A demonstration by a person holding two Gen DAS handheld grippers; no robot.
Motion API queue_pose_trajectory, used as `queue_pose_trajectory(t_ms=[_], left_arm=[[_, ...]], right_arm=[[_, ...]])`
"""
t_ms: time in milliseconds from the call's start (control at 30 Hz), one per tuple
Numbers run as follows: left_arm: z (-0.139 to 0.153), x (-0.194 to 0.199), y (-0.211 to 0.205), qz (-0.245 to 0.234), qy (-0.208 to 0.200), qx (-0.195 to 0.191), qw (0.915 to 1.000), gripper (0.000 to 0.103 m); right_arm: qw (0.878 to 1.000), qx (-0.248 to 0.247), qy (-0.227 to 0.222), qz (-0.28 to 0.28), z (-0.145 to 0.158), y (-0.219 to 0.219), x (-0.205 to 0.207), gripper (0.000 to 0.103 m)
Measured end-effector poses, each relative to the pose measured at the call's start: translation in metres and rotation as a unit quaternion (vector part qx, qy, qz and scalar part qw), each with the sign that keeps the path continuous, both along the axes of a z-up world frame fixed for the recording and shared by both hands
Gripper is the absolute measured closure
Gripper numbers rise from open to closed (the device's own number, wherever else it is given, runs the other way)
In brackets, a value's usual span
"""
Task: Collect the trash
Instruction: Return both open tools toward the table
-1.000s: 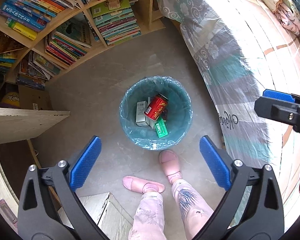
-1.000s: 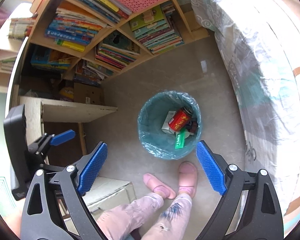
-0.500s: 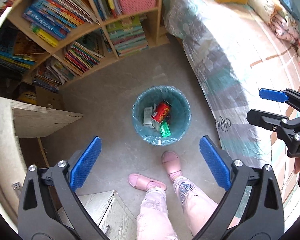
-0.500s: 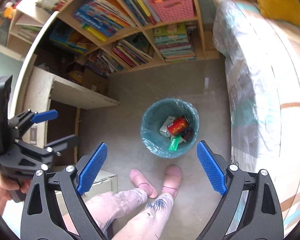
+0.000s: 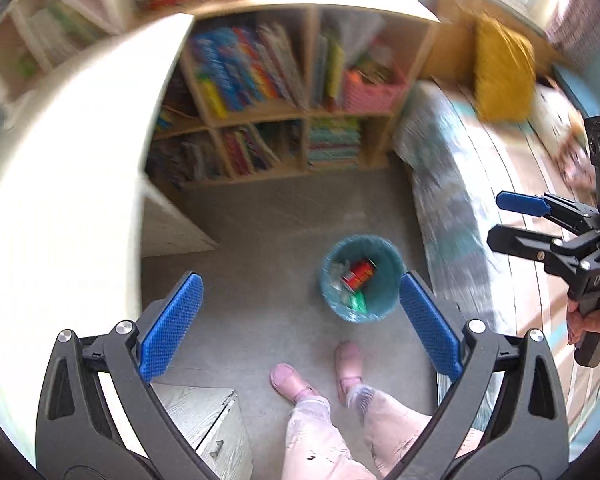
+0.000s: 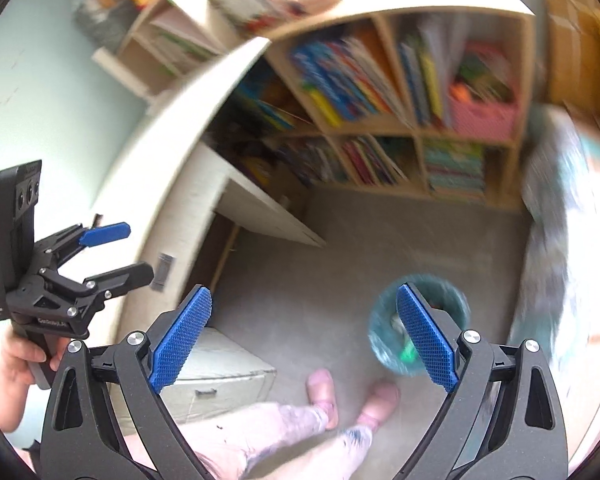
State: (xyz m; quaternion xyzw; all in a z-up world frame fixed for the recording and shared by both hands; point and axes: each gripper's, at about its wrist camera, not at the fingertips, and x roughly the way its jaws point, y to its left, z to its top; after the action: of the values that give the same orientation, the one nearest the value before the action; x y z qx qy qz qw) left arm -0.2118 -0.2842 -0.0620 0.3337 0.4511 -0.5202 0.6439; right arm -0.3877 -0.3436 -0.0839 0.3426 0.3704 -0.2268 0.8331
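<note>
Holding red can (image 5: 358, 275), green packet: teal-lined bin (image 5: 388, 256); both tongs apart, empty.

A child's bedroom in a home, as I see it.

A pale wooden cube bookshelf (image 5: 300, 120) packed with bright picture books anchors my view; a pink basket (image 5: 374, 96) sits in one cube, a bed with a patterned quilt (image 5: 452, 200) lies right of it, and a white desk (image 6: 204, 184) stands to its left.
</note>
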Motion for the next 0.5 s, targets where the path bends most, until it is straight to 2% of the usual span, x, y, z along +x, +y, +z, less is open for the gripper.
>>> queue_pose_trajectory(t_ms=[233, 333, 500], left_arm=[[0.034, 0.076, 0.059, 0.106, -0.014, -0.030, 0.9939, 0.007], [0.045, 0.108, 0.088, 0.149, -0.028, -0.035, 0.9879, 0.007], [0.058, 0.162, 0.137, 0.216, -0.046, -0.035, 0.9746, 0.007]], right_arm=[[0.993, -0.041, -0.017, 0.111, 0.041, 0.025, 0.108, 0.010], [0.985, -0.063, -0.023, 0.160, 0.052, 0.046, 0.153, 0.010], [0.969, -0.070, -0.019, 0.234, 0.059, 0.084, 0.225, 0.010]])
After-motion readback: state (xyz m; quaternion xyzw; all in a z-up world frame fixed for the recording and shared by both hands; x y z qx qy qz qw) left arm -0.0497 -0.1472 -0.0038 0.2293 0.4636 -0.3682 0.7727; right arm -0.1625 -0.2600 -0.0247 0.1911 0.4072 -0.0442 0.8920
